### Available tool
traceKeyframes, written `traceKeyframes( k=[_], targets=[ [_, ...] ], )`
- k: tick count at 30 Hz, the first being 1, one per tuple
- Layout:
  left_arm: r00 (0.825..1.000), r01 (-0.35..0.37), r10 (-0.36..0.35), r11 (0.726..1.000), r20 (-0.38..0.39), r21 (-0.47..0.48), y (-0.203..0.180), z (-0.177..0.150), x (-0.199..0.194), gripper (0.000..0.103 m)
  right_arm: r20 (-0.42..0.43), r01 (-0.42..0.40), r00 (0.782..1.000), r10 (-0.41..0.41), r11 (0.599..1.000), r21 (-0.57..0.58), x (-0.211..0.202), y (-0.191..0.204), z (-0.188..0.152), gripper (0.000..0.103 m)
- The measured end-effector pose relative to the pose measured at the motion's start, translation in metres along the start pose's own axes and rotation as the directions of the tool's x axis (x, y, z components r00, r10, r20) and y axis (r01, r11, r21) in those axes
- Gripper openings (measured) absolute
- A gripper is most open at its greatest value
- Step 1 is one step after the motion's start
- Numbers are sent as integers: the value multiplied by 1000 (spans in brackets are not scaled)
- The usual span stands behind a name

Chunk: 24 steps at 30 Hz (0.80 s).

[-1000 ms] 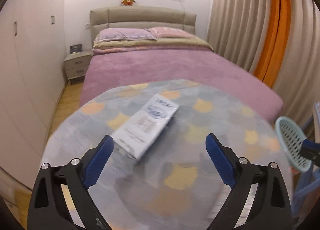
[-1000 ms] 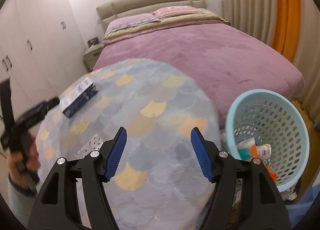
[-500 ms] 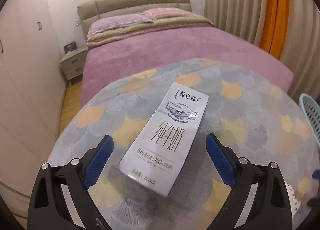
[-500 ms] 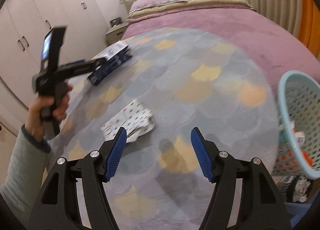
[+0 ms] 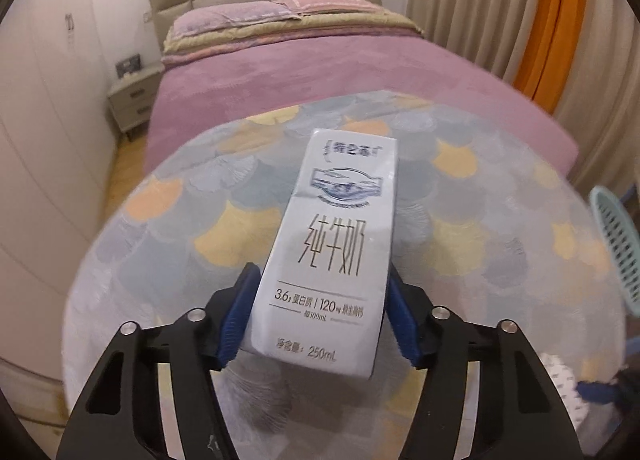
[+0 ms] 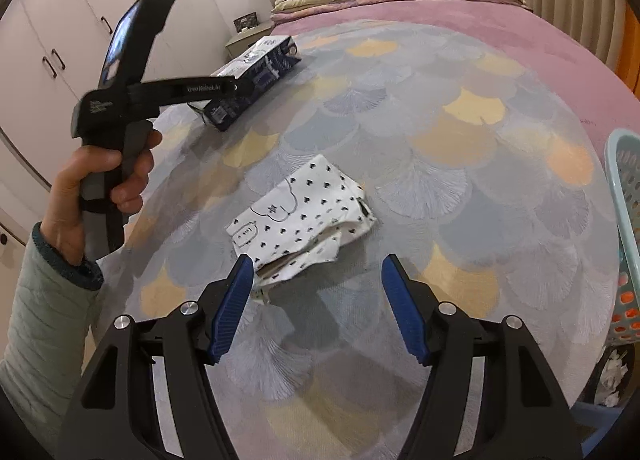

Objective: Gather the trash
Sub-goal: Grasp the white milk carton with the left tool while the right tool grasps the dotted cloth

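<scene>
Left wrist view: the left gripper has its jaws pressed on both sides of the milk box, at its near end. The box lies on the worktop, pointing far. The basket peeks in at the right edge.

Right wrist view: the right gripper has its jaws wide, with nothing in them. The spotted wrapper lies just past the left jaw, a bit to the left. The basket stands at the right, beside the worktop.

The box is held only at one end, so I think it could tip and slip out when lifted. The soft wrapper sits off to one side, so the jaws could close on only a corner.
</scene>
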<state>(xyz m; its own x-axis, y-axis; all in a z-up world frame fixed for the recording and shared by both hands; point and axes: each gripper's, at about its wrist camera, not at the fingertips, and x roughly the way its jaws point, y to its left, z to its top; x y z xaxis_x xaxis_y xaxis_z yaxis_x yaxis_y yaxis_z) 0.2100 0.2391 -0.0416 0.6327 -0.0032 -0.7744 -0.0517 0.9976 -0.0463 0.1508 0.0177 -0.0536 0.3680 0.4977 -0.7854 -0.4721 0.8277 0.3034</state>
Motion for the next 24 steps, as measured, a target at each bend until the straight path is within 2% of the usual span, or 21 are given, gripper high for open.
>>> traceKeyframes(
  k=[5,7,11,13,16,19,24],
  targets=[
    [995,99,-96,991,42,-88,6,-8,-9,55,5,9,1000,-9,999,-35,8,17,1,63],
    [993,115,-109,986,56,-118,9,-11,-13,55,12,24,1000,-24,999,-46,12,19,4,61],
    [988,131,-119,983,93,-132,10,-15,-22,53,24,68,998,-66,995,-76,19,26,7,43],
    [987,137,-123,980,106,-141,10,-17,-26,52,34,102,995,-99,990,-96,21,30,8,27],
    [985,138,-121,979,122,-148,11,-18,-32,52,36,94,995,-91,990,-102,18,29,7,11],
    [984,133,-115,982,134,-137,9,-17,-39,52,59,101,994,-96,990,-98,9,25,4,5],
    [978,155,-135,981,162,-119,-3,-15,-52,52,90,115,990,-109,991,-69,-4,14,8,3]
  ],
)
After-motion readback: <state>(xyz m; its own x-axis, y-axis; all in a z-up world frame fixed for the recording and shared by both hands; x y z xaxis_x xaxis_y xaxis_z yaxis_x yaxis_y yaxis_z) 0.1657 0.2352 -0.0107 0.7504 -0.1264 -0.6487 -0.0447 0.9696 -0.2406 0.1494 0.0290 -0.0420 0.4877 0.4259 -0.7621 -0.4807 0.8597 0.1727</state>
